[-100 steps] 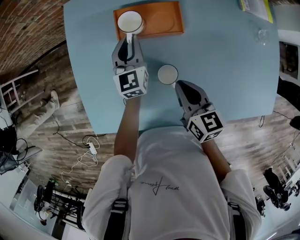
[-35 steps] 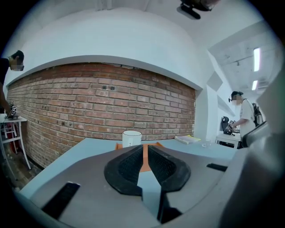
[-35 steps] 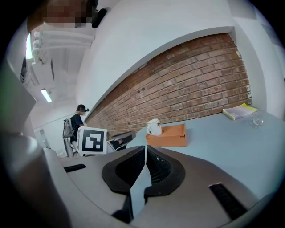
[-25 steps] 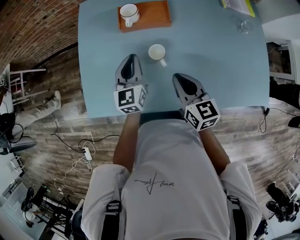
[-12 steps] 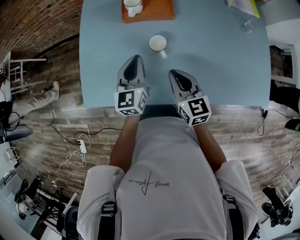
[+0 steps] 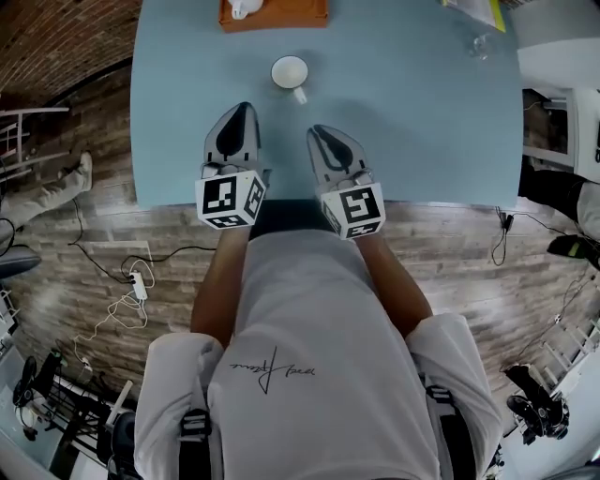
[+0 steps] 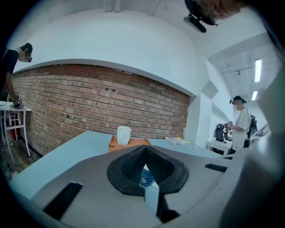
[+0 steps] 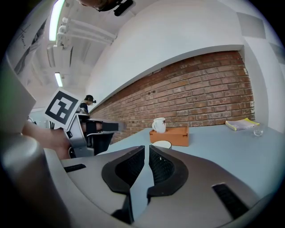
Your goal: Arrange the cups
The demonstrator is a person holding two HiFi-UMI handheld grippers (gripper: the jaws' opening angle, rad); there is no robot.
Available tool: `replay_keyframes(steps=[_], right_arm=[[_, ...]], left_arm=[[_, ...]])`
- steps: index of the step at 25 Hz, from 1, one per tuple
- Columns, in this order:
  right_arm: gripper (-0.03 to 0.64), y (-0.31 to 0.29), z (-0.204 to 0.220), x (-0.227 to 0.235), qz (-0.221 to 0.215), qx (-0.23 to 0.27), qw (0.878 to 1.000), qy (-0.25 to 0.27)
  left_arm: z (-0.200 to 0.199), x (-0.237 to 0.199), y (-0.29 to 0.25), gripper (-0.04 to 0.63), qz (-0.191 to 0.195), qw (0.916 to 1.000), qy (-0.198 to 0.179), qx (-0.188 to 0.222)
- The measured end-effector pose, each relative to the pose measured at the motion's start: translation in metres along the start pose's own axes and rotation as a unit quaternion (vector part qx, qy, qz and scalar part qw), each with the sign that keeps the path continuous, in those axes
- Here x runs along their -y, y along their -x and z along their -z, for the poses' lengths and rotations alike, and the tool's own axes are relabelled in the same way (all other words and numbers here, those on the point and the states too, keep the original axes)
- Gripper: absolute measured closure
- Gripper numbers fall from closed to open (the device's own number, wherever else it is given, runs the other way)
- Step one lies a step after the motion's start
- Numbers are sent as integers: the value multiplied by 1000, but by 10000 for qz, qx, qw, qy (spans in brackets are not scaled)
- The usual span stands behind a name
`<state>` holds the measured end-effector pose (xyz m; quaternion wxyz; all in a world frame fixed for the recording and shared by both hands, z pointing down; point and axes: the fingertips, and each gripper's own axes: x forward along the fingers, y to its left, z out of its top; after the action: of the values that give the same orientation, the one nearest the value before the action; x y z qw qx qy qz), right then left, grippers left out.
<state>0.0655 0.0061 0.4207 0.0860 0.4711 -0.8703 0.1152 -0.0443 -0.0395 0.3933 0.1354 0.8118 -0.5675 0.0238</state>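
Note:
One white cup (image 6: pixel 246 7) stands on the orange tray (image 6: pixel 291 15) at the far edge of the blue table (image 6: pixel 422 122). A second white cup (image 6: pixel 290 72) sits on the table in front of the tray, handle toward me. My left gripper (image 6: pixel 241 111) and right gripper (image 6: pixel 319 131) lie side by side near the table's front edge, short of that cup, both shut and empty. In the left gripper view my left gripper (image 7: pixel 144 149) points toward the tray cup (image 7: pixel 124 135). In the right gripper view my right gripper (image 8: pixel 147 149) points toward the nearer cup (image 8: pixel 161 144).
A yellow-green booklet (image 6: pixel 473 11) and a small clear glass (image 6: pixel 479 45) lie at the table's far right. The table's front edge runs just under the gripper cubes. A brick wall stands behind the table, with people in the room beyond.
Both grippers have drawn back from the cups toward the table's front edge. Four seconds ago the left one was at the tray cup and the right one beside the other cup.

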Motion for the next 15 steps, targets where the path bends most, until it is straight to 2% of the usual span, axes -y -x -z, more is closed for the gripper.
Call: replay_keyframes(steps=[7,12,13,15], right_arm=[[594,-7,14,5,-14,-36,9999,149],[592,-16,22,10,43,-78,9998,184],[584,-18,24,12,62,-83,9998,181],[522,-25,29,14,70,-93,9998,186]], left_arm=[[0,-5,1,586,-117,9999,84,21],[3,1,5,586,-86,9999,-73,-64],[4,3,6,586,-75,9999,-110,-80],[6,4,6,586,-53,9998,-139,-129]])
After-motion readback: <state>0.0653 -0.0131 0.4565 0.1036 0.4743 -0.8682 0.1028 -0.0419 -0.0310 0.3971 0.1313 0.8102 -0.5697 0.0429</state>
